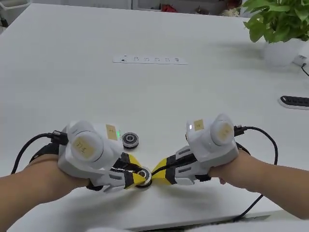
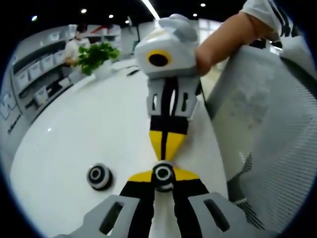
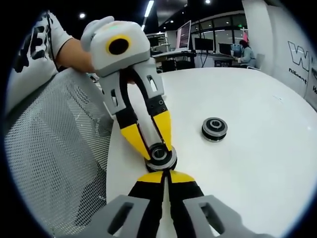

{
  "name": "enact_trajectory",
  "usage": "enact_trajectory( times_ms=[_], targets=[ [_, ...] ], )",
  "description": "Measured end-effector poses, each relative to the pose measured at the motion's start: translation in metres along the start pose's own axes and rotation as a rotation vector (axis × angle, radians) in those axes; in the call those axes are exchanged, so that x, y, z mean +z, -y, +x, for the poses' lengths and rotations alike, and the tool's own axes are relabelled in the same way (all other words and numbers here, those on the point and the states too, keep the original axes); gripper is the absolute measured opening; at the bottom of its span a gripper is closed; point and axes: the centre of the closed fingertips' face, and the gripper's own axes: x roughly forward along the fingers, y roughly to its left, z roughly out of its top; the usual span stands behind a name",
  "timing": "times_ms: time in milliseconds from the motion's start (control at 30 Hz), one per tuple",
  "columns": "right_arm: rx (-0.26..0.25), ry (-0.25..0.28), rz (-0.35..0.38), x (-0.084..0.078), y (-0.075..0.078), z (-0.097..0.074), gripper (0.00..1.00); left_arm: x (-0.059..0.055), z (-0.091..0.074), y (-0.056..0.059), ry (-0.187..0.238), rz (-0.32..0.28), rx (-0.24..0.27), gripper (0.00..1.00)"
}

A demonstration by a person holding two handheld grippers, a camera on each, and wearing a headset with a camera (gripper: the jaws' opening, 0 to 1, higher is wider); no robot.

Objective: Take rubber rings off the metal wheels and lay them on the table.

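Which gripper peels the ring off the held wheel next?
Right, likely. The left gripper clamps the metal wheel between its jaws, steadying it; the right gripper, jaws shut with tips at the rim, is free to pinch the rubber ring.

left claw [image 3: 159, 149] grips wheel [image 3: 161, 156] | right claw [image 3: 167, 174] closed, touching it | second wheel [image 3: 214, 128] apart

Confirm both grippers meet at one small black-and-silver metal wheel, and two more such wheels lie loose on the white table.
Not two: the head view shows one loose black-and-silver metal wheel on the white table. The left gripper and right gripper do meet at the other wheel.
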Motion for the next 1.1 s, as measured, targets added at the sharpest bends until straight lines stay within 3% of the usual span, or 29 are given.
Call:
enact_trajectory(
  times_ms=[800,867,1100],
  targets=[
    [0.019,0.063,0.265,0.0011,0.0036,-0.0051,0.00,0.0002,0.0007,0.0002,-0.001,0.008,0.001,0.14],
    [0.028,0.064,0.314,0.0012,0.0038,-0.0055,0.00,0.0003,0.0007,0.0004,-0.002,0.009,0.002,0.14],
    [0.041,0.084,0.317,0.0024,0.0035,-0.0073,0.00,0.0010,0.0009,0.0008,-0.005,0.014,0.005,0.14]
  ],
)
